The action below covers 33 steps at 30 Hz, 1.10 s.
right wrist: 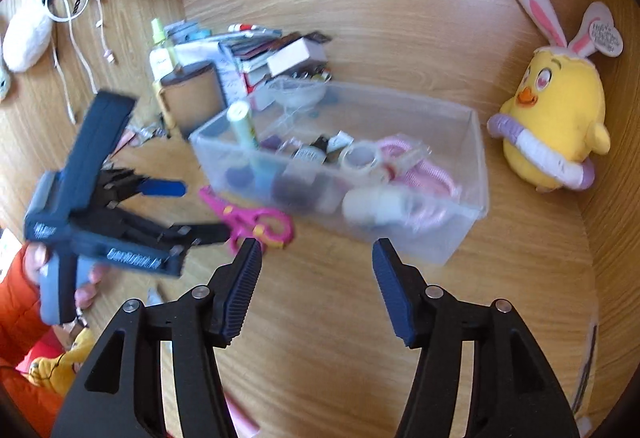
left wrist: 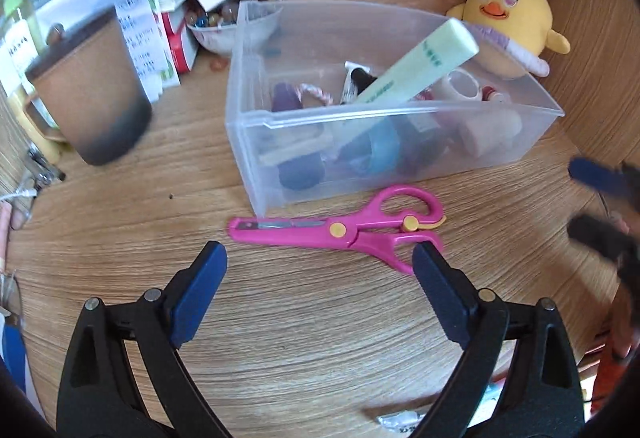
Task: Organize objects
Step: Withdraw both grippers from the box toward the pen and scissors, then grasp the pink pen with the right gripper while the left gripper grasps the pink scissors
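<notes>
Left wrist view: the left tool (left wrist: 320, 258) hangs over the wooden worktop (left wrist: 320, 318) with its jaws spread wide and nothing between them. The pink scissors (left wrist: 340, 228) lie flat just ahead, just in front of the clear bin's (left wrist: 400, 114) front wall. The right tool (right wrist: 316, 250) stands about half open and is also empty, aimed toward that bin. The bin already holds a pale green tube (left wrist: 420, 66) propped on its rim, tape rolls and other small things. The risks, as I judge them: the scissors lie flat, so the fingers may scrape the worktop or slide off; gripping a loop handle could let the blades swing; and dropping them in could knock the leaning tube out.
</notes>
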Each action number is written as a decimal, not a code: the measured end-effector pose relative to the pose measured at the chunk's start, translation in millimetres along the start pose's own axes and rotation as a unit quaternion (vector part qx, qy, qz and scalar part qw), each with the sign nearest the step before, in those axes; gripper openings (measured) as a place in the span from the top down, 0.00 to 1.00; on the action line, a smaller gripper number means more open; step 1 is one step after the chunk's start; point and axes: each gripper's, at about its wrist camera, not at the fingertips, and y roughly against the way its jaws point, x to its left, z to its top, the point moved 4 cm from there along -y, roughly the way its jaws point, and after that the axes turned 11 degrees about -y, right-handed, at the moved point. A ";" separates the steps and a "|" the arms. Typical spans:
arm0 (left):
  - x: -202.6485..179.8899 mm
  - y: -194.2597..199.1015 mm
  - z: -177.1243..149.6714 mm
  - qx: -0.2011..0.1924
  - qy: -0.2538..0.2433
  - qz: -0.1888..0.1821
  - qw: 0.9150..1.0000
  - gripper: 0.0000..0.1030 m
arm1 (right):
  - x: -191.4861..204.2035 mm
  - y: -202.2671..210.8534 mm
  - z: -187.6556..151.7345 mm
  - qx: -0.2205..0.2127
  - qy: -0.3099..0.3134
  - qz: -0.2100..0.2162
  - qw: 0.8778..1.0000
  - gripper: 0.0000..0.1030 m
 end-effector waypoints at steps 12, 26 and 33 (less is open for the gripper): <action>-3.3 -7.5 -13.9 0.016 -0.010 0.019 1.000 0.09 | 62.3 -22.9 -74.8 0.077 0.075 0.056 0.993 0.47; 33.0 23.0 -68.0 0.014 -0.005 0.070 0.997 0.09 | 54.4 -5.8 -87.4 0.053 0.106 0.016 0.993 0.74; 51.5 37.9 -87.3 0.022 -0.021 0.100 0.995 0.09 | 31.8 -2.0 -79.5 0.062 0.065 -0.003 0.996 0.76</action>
